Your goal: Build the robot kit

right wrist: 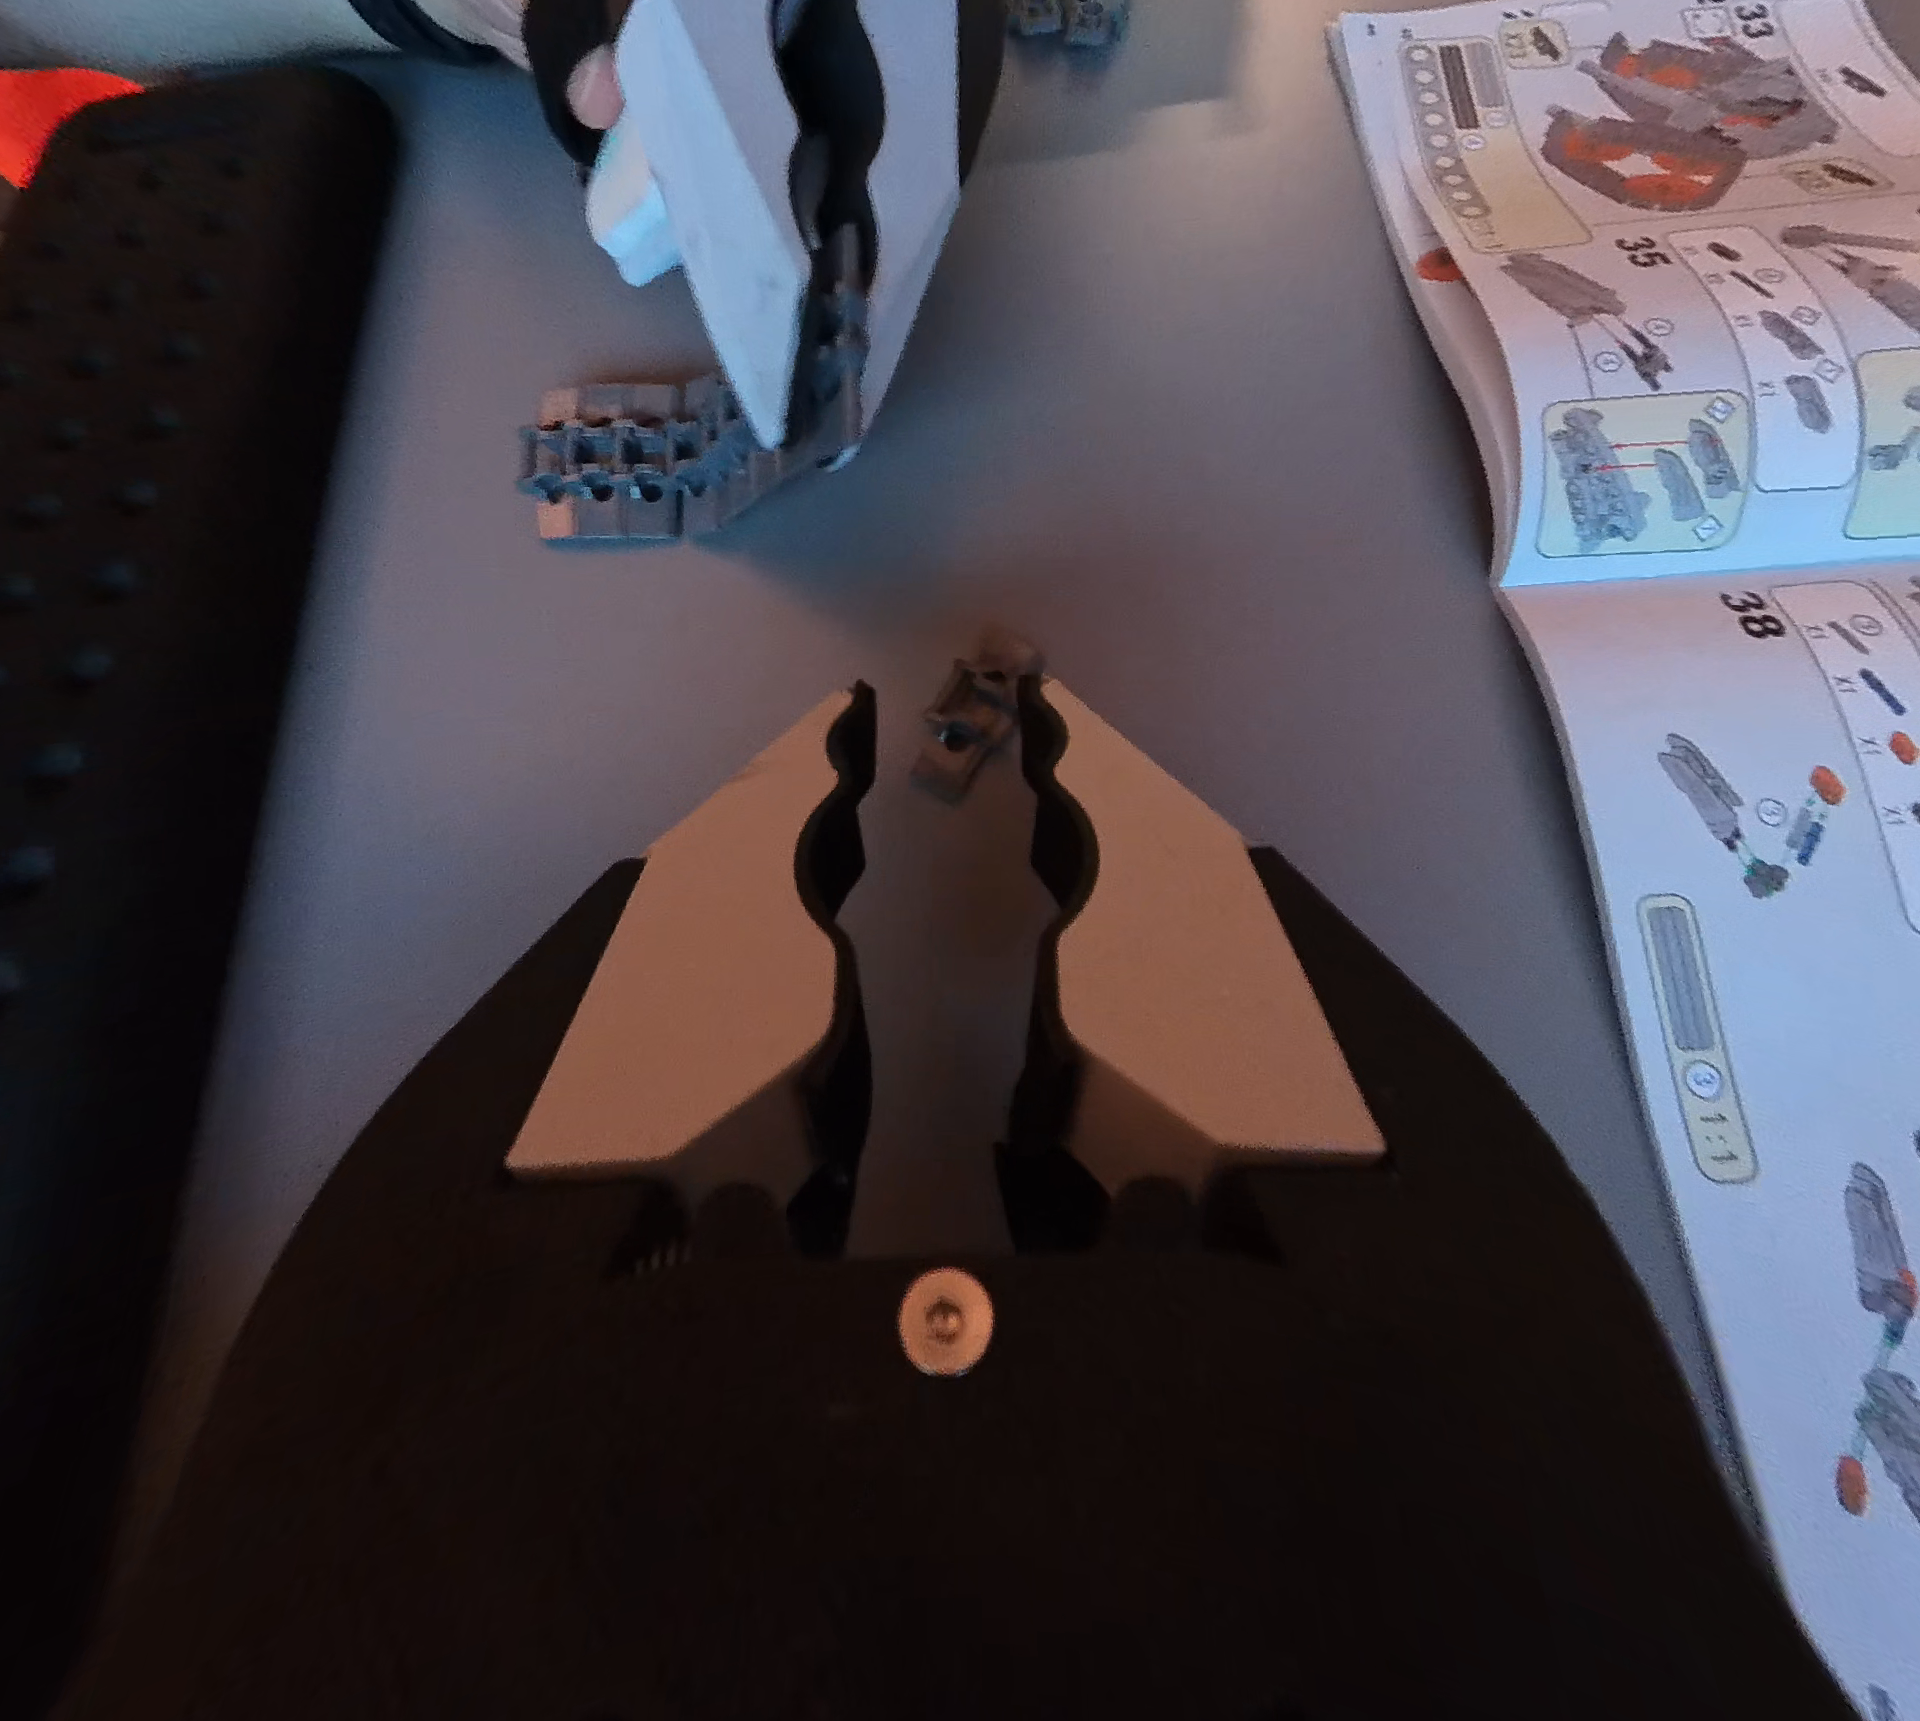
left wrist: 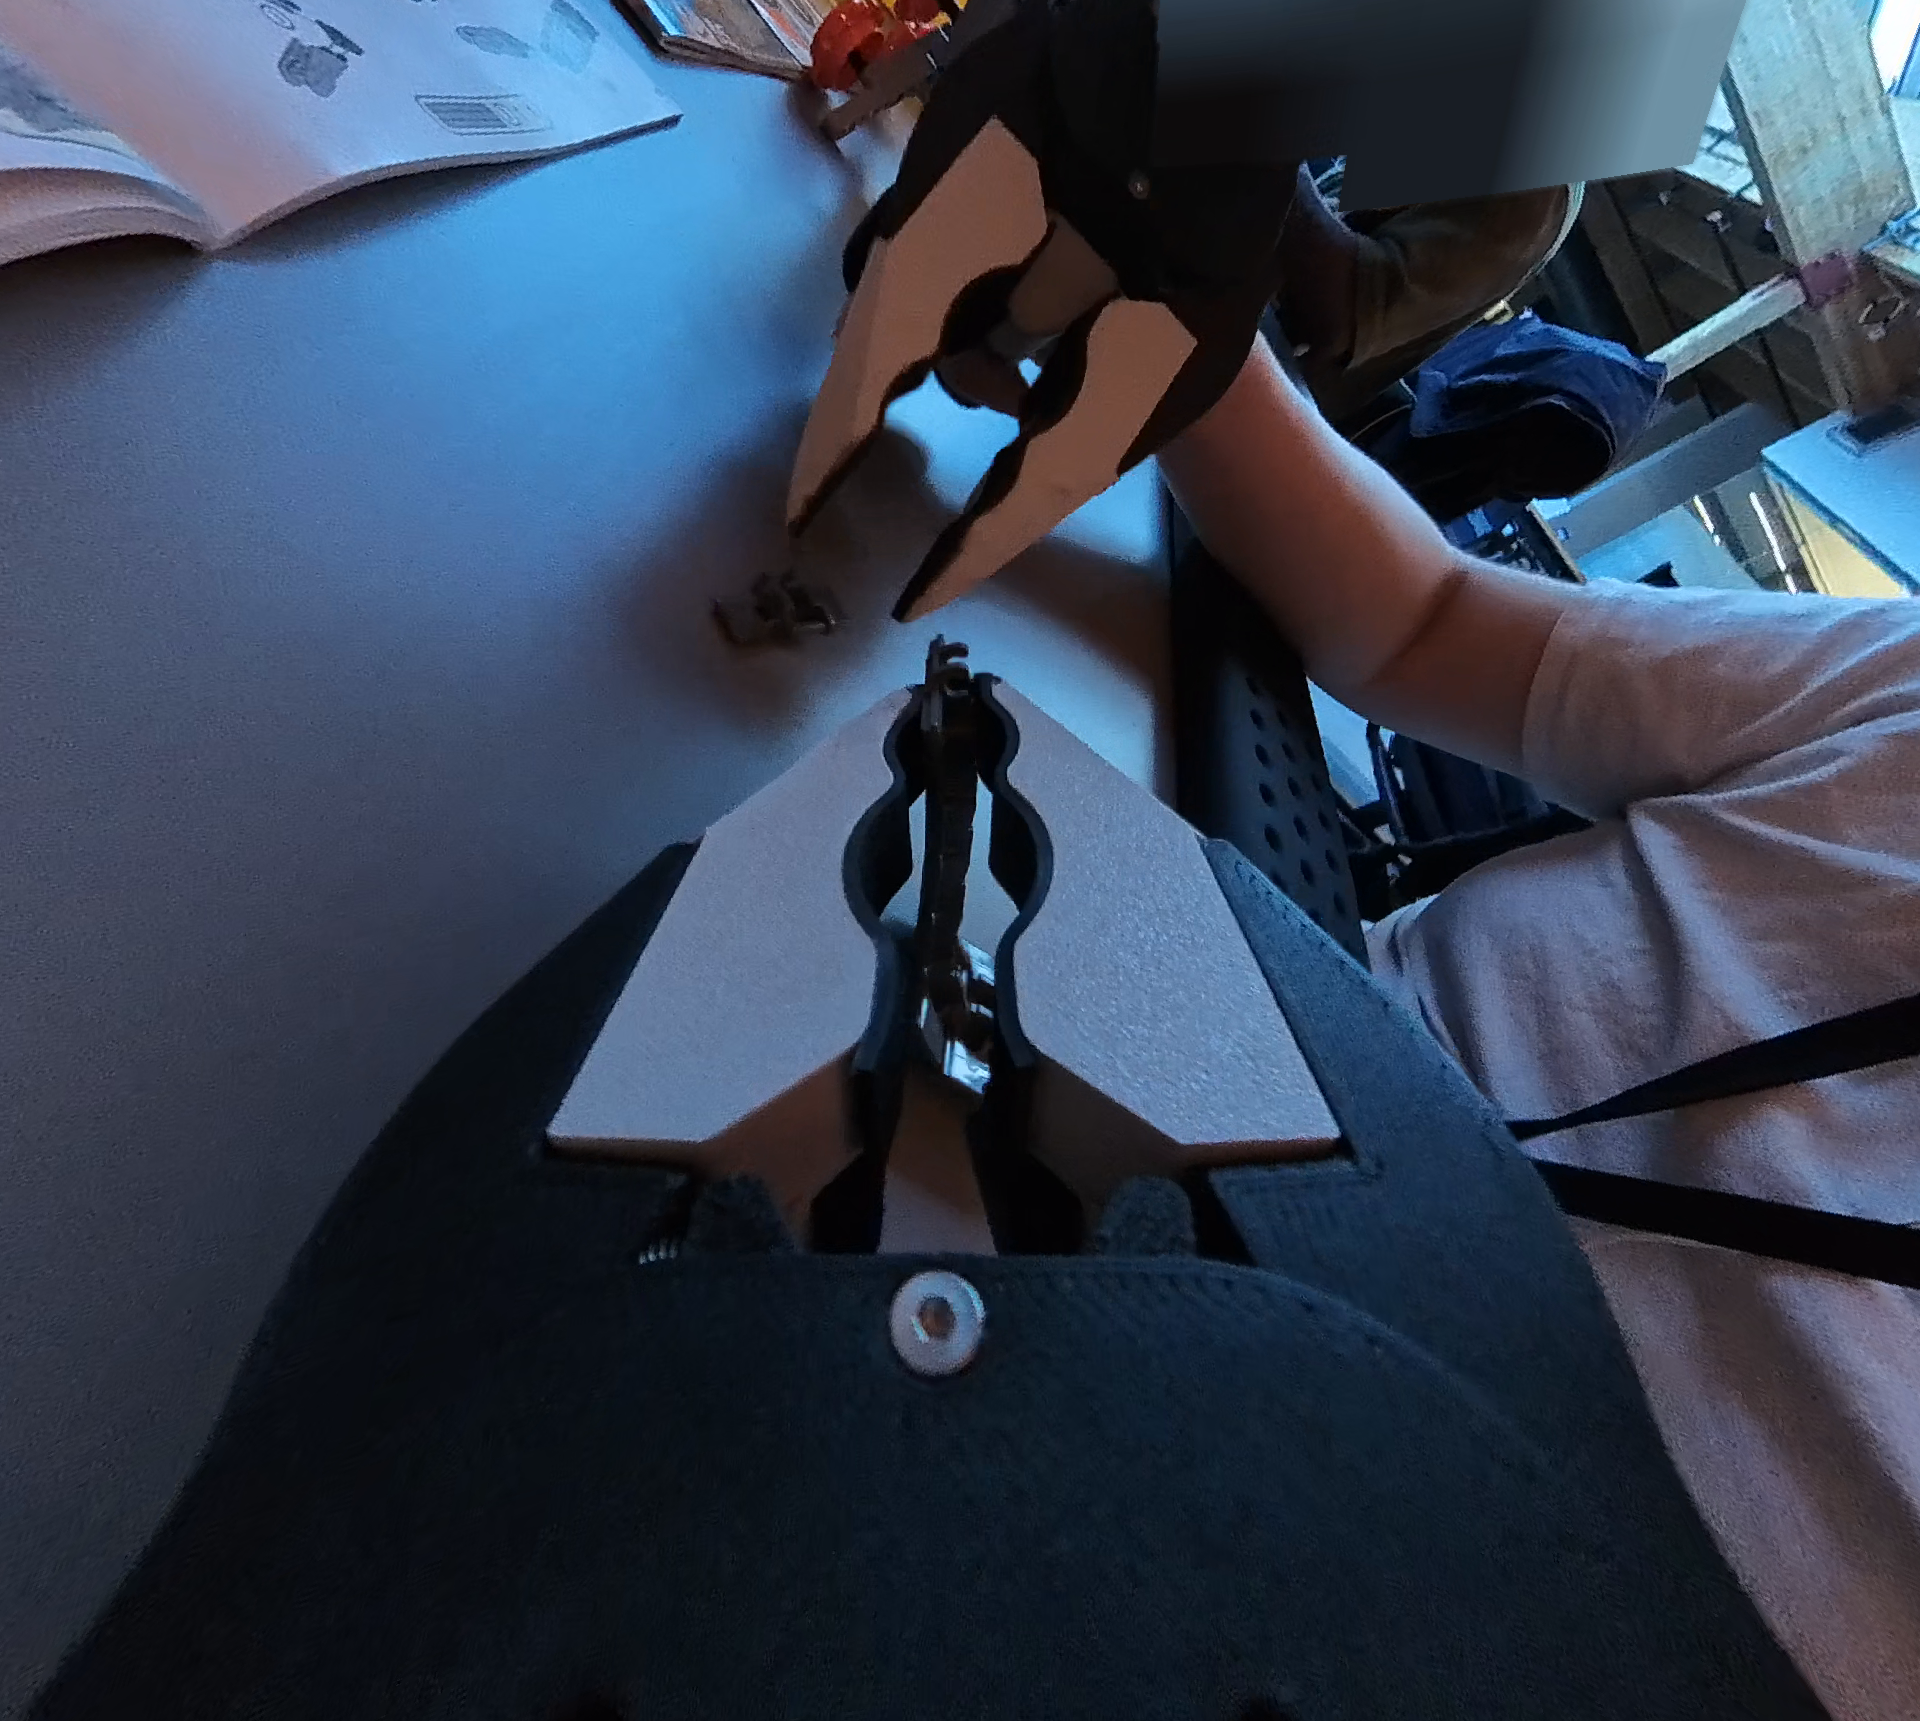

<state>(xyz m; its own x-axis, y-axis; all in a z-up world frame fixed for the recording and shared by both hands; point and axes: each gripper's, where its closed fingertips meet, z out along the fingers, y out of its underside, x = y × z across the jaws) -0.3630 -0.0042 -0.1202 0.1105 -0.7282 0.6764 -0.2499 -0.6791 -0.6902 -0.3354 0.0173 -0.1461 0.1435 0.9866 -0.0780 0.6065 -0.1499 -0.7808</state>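
The left gripper pinches a grey track strip whose free end lies on the table. The right gripper, spread, straddles a single grey link. An instruction booklet lies at the table's right edge.

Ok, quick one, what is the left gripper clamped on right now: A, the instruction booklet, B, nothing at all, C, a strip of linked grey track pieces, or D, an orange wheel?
C: in the right wrist view the left gripper is shut on the strip of linked grey track pieces, whose free end lies on the table.
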